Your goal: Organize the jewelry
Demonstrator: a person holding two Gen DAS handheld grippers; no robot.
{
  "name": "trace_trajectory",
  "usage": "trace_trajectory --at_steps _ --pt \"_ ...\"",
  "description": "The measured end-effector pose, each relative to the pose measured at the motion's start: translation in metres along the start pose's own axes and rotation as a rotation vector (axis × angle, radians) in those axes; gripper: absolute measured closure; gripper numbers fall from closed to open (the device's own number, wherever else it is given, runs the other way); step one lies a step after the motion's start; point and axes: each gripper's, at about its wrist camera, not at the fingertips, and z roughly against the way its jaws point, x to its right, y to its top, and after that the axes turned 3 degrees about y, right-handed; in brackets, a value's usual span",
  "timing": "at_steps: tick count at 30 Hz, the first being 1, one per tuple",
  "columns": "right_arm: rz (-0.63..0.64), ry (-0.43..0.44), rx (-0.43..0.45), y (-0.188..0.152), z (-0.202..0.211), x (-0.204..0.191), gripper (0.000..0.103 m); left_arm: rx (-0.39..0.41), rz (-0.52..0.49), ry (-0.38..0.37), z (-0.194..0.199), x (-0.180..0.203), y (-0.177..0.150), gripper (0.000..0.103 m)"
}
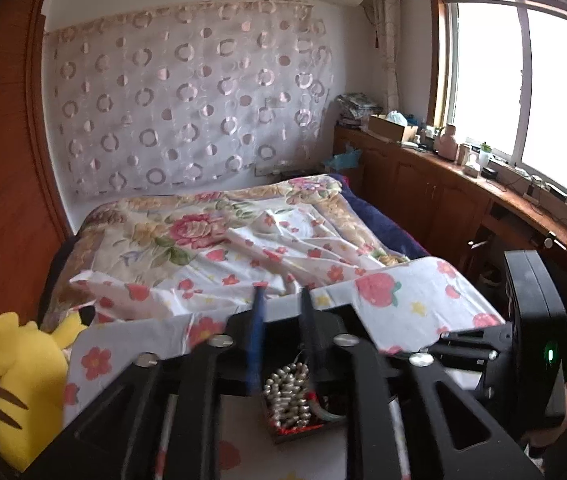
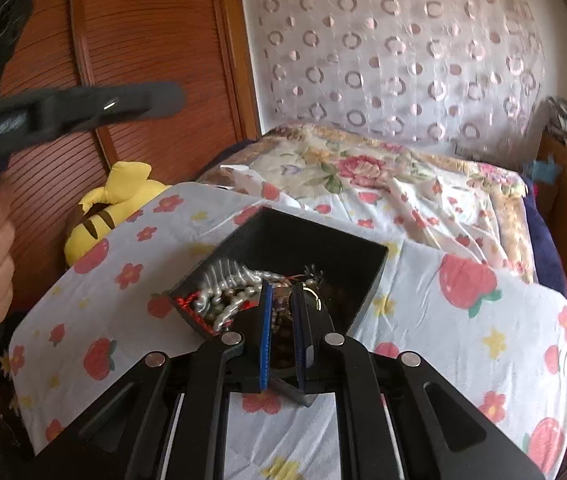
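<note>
Jewelry (image 2: 235,288) already lies heaped in the black box (image 2: 363,280) just ahead of both grippers, whose fingers hang over it, left (image 1: 283,300) slightly parted and empty, right (image 2: 283,292) nearly closed, its grasp unclear

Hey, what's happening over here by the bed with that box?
A person is sorting jewelry with a handheld gripper in each hand. A black box sits on a flower-print cloth, filled with a tangle of pearl-like beads and other pieces. The right gripper reaches into the box, jaws nearly closed among the jewelry; whether it holds a piece is unclear. The left gripper hovers over the box with jaws apart and nothing between them. A yellow plush toy lies beside the cloth.
</note>
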Motion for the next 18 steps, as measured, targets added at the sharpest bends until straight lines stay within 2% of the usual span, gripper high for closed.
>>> trace_trajectory --at_steps 1,3,5,6,7,14,18 --pt "-0.009 -0.005 0.000 0.000 -0.001 0.001 0.091 0.000 0.001 0.005 0.002 -0.002 -0.004 0.065" --pt "-0.019 -0.005 -0.001 0.001 -0.002 0.003 0.091 0.000 0.009 0.007 0.003 -0.005 -0.010 0.060" --pt "-0.015 -0.008 0.003 0.001 -0.001 0.002 0.087 -0.009 0.018 0.008 0.004 -0.009 -0.017 0.047" --pt "-0.010 -0.012 0.003 0.002 -0.001 0.003 0.082 -0.012 0.021 0.020 0.005 -0.011 -0.022 0.030" --pt "-0.008 -0.013 0.006 0.003 0.000 0.002 0.078 -0.004 0.024 0.029 0.007 -0.013 -0.027 0.020" --pt "0.015 -0.004 0.033 0.000 0.013 -0.009 0.077 0.021 0.049 0.035 0.020 -0.020 -0.065 0.008" --pt "0.053 0.018 0.029 -0.015 0.022 -0.028 0.077 0.006 0.051 0.017 0.025 -0.024 -0.086 0.008"
